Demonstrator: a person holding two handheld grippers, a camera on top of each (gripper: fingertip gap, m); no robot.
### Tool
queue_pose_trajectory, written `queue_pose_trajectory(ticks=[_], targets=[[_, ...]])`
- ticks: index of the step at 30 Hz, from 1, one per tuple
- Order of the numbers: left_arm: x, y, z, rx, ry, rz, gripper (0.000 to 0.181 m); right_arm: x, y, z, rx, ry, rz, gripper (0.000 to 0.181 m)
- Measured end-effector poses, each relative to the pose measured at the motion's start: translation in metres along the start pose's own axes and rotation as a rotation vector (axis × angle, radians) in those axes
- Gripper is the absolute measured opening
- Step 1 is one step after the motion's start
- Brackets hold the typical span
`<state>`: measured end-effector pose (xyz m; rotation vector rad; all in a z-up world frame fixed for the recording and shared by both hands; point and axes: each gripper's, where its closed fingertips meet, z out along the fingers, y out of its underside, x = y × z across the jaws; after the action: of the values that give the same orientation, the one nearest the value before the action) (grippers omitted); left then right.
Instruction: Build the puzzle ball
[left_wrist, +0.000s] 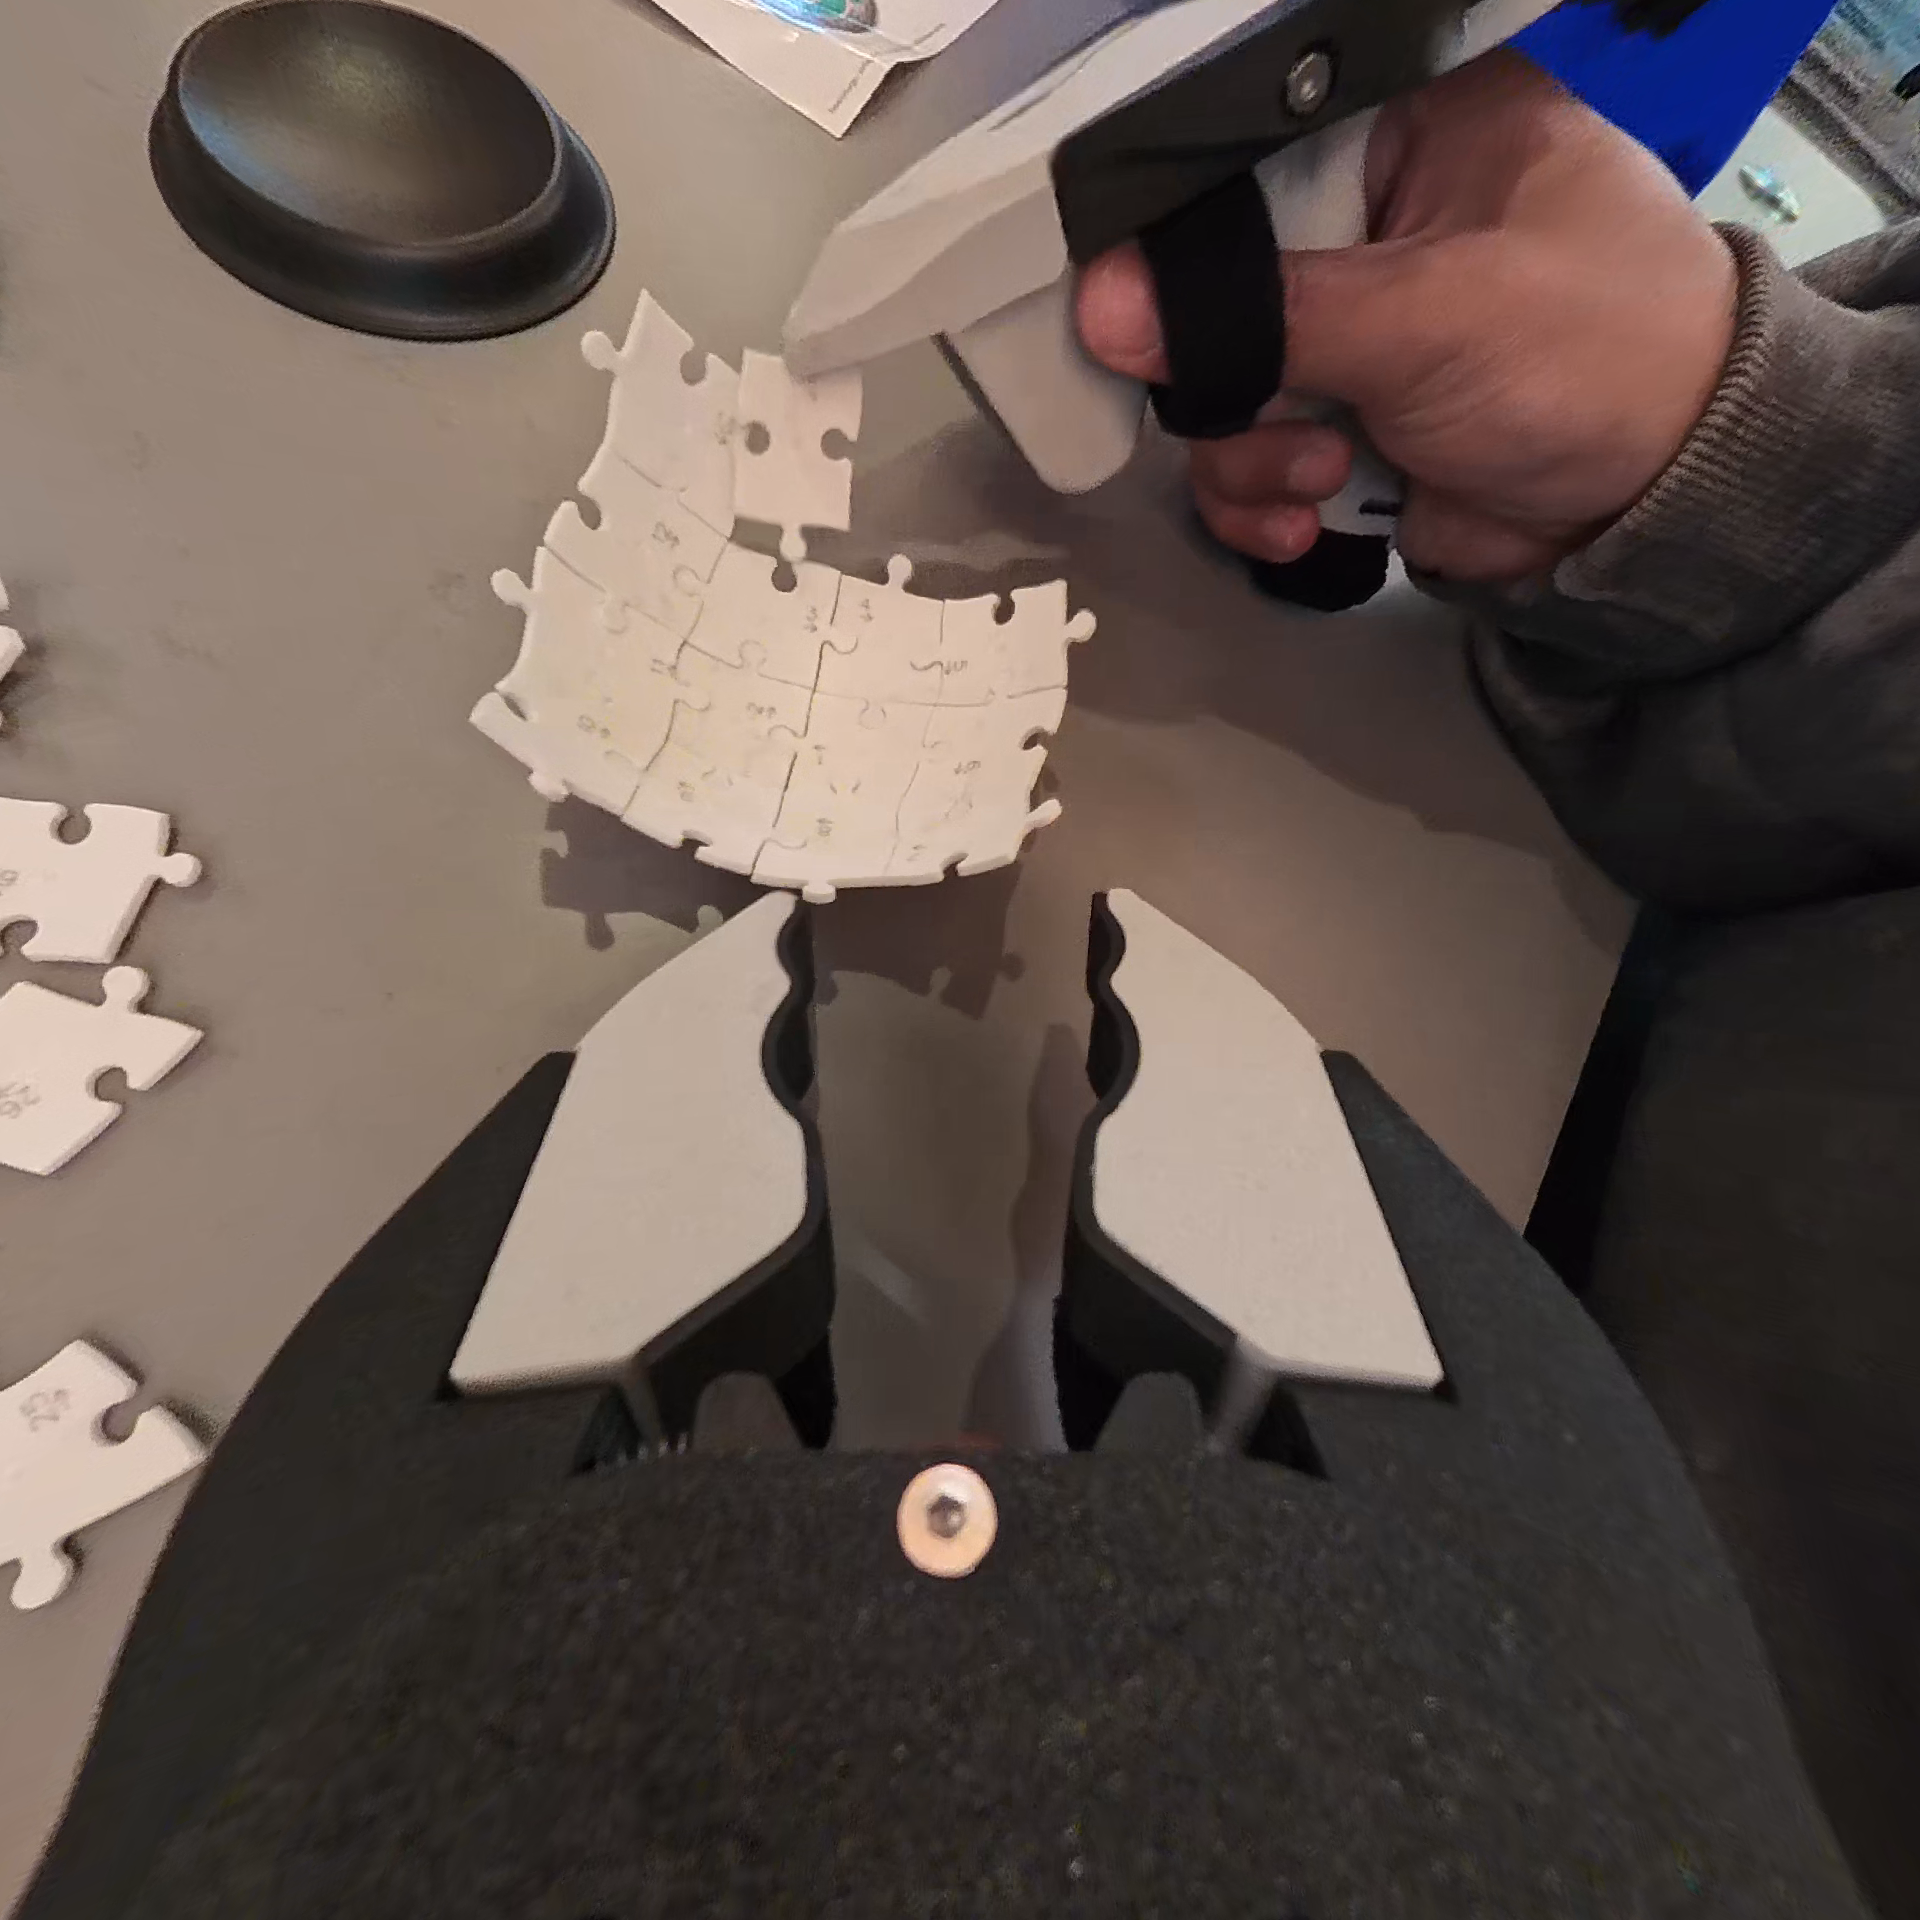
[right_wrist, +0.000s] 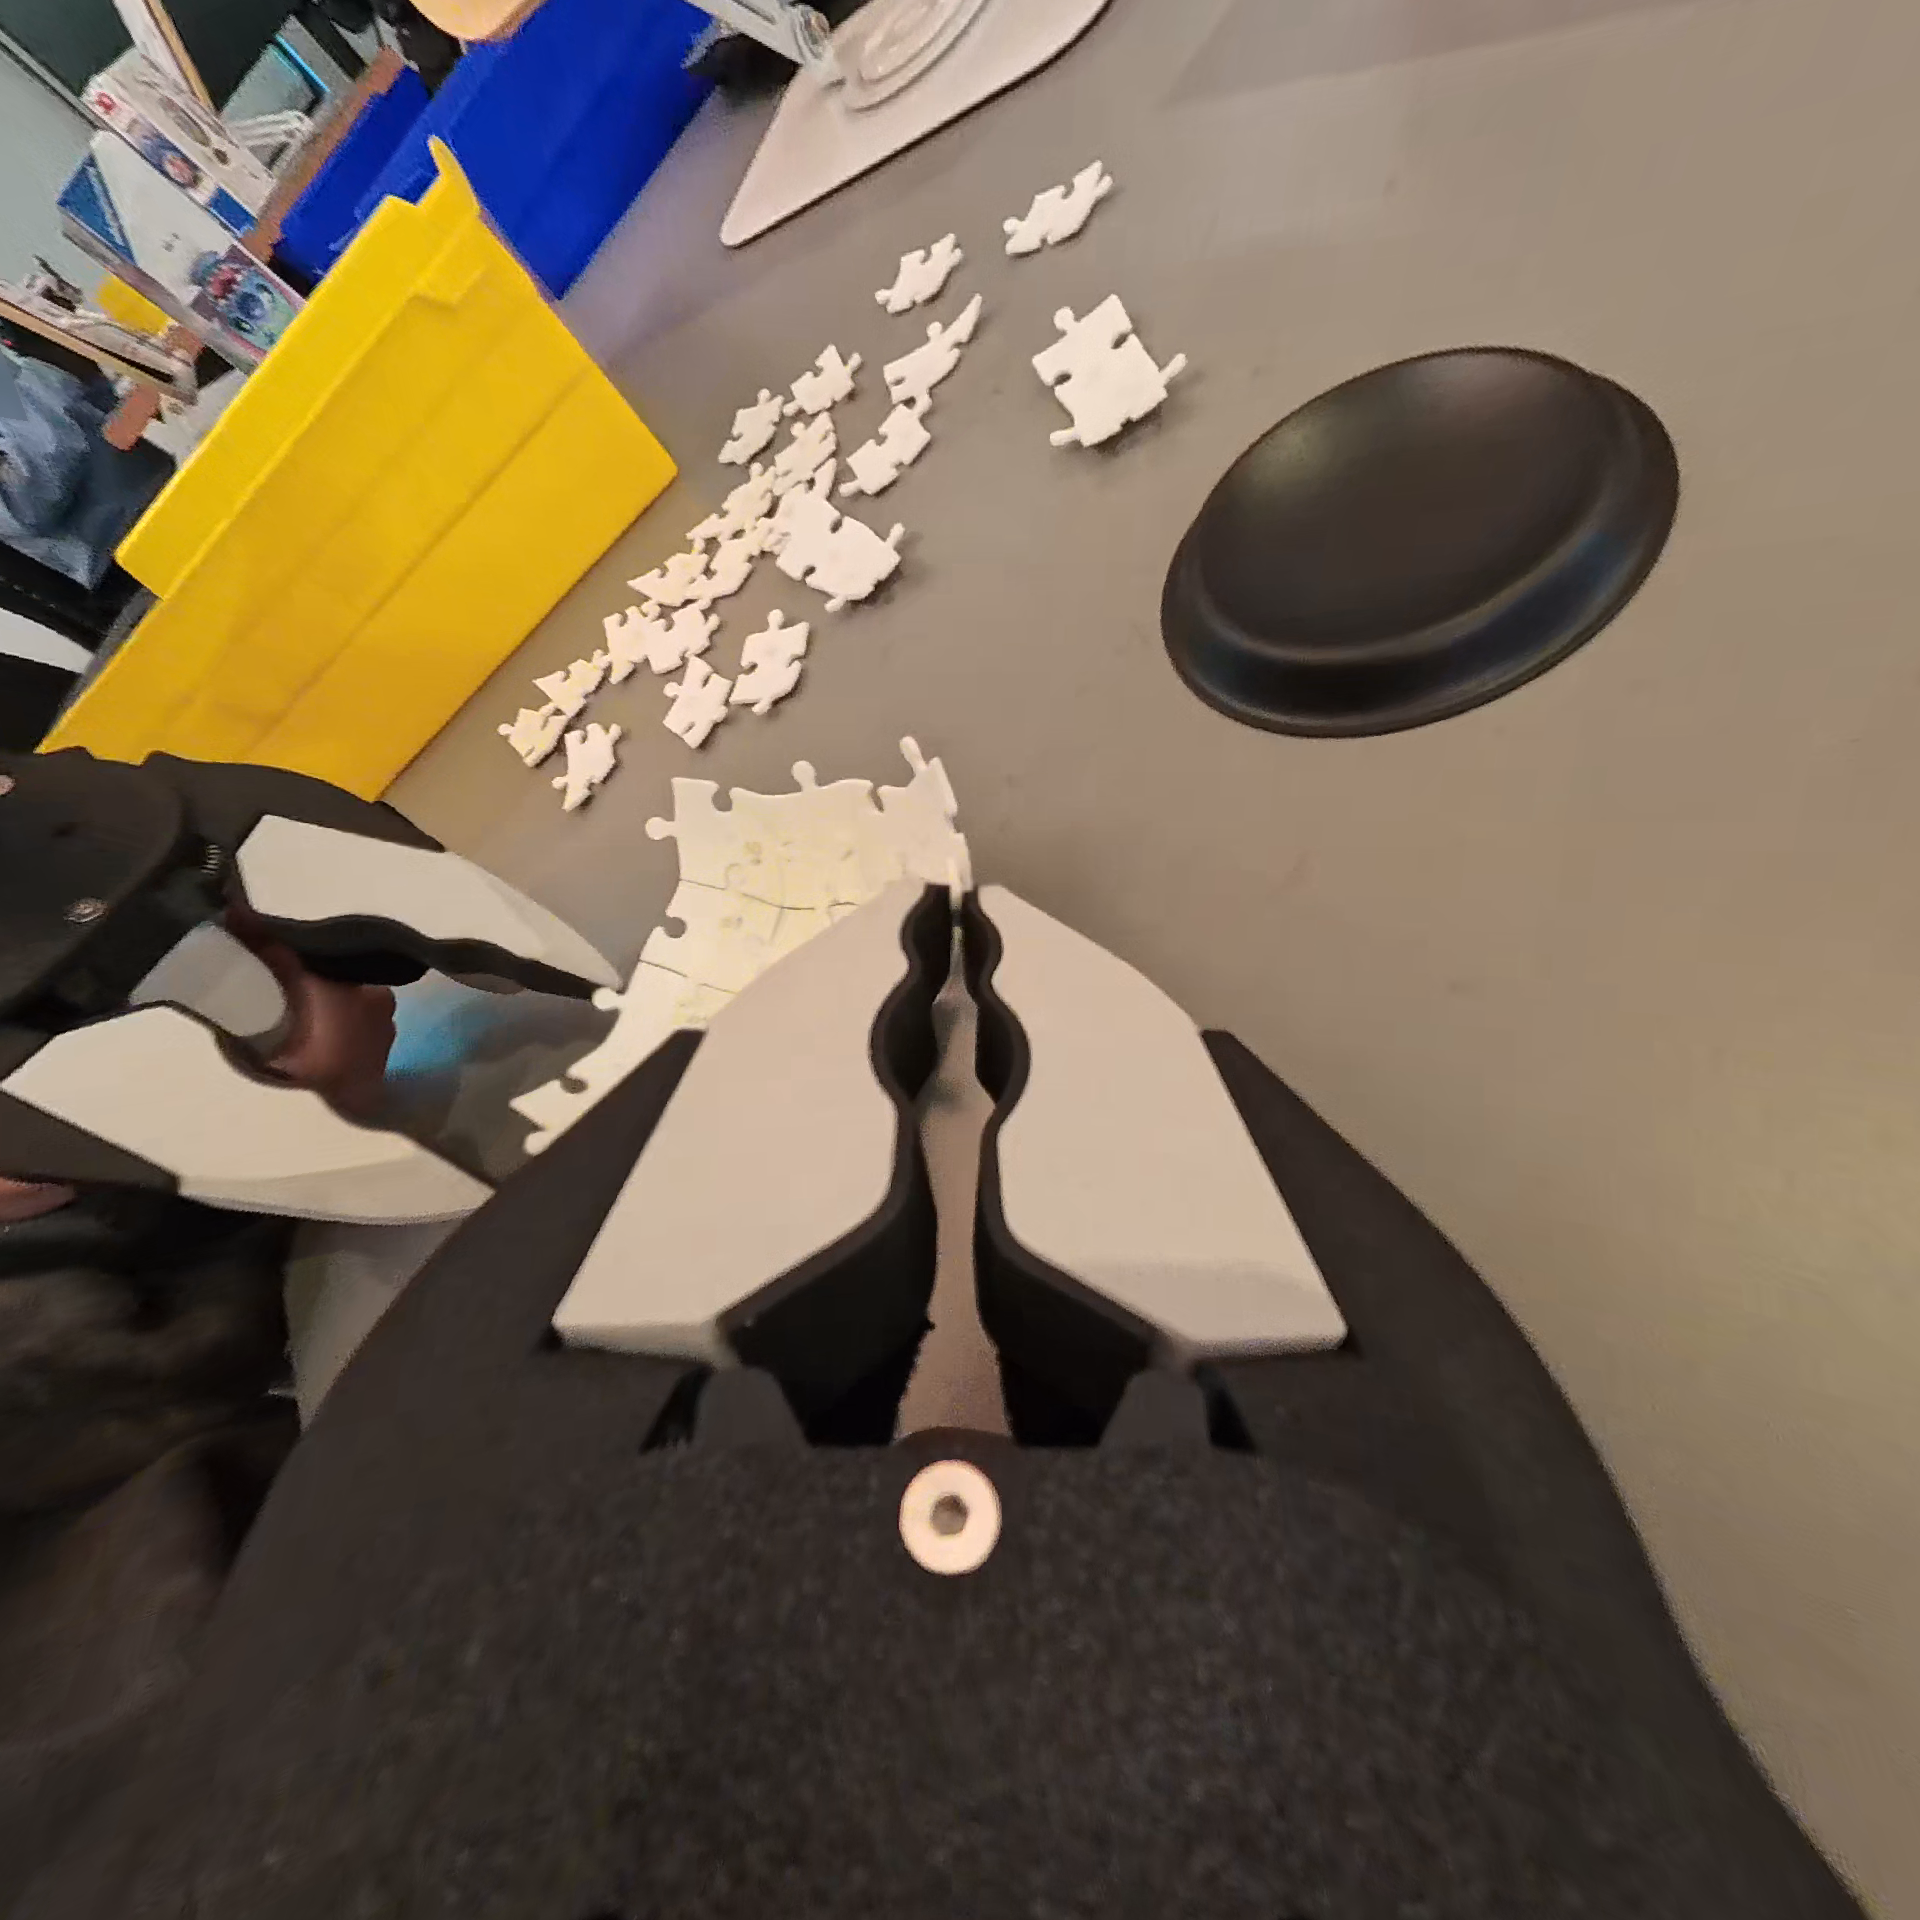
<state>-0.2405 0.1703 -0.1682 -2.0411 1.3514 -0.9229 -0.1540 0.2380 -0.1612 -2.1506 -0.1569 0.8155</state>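
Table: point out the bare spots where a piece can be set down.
Bare grey table lies to the right of the assembled curved panel, below the black dish. A narrower strip runs between the dish and the loose pieces. It is crowded between the yellow bin and the panel, where the loose pieces lie.

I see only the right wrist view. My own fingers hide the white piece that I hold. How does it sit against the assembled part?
Observer: In the left wrist view, the right gripper pinches the top edge of the piece. The piece lies beside the upper left pieces of the assembled section, but a dark gap shows under it. Its lower tab only just reaches the row below.
Operator: Does the left gripper clamp the section?
Observer: No. The left gripper is open, with nothing between its fingers. Its tips are at the section's near edge.
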Motion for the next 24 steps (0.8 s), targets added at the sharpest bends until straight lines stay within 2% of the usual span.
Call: queue_pose_trajectory(ticks=[9,24], targets=[[0.007,-0.002,0.003,0.002,0.026,0.008,0.05,0.004,0.003,0.007,-0.028,0.012,0.049,0.002],[-0.001,-0.01,0.008,0.032,0.056,-0.054,0.05,0.005,0.003,0.019,-0.097,0.004,0.01,0.003]])
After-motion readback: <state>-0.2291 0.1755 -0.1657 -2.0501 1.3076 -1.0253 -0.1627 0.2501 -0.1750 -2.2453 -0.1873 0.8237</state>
